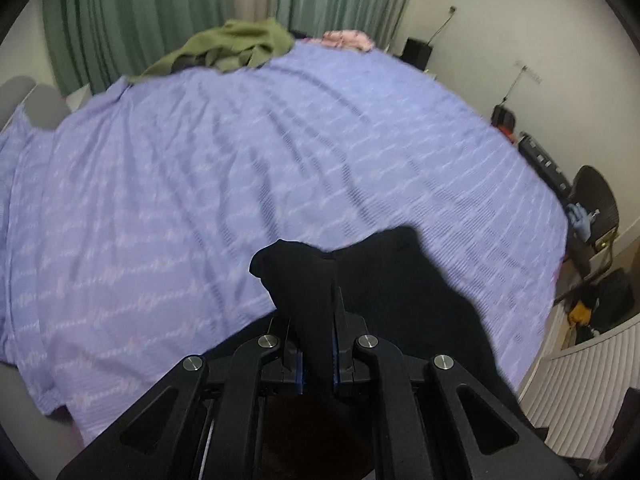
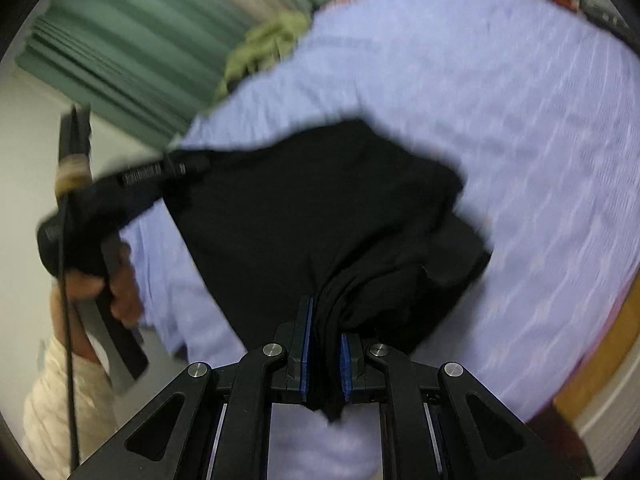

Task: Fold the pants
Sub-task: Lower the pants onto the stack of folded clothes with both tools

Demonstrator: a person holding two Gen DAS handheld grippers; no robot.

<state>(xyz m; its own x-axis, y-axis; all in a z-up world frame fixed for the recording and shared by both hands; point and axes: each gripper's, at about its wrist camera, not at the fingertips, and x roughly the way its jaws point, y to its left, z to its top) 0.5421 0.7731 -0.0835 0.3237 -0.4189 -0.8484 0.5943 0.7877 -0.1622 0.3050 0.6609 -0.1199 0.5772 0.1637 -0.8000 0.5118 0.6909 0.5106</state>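
Observation:
The black pants [image 1: 384, 276] hang over a bed with a lilac cover [image 1: 240, 168]. My left gripper [image 1: 316, 320] is shut on a bunched edge of the pants, which sticks up between its blue-padded fingers. In the right wrist view the pants [image 2: 320, 216] stretch as a dark sheet from my right gripper [image 2: 326, 344], which is shut on a gathered fold, to the left gripper [image 2: 176, 168] at the far left, held in a hand. The view is blurred by motion.
An olive garment [image 1: 240, 46] and a pink one [image 1: 346, 40] lie at the bed's far edge by green curtains [image 1: 132, 20]. A chair [image 1: 596, 208], bags and a white radiator [image 1: 588, 376] stand to the right of the bed.

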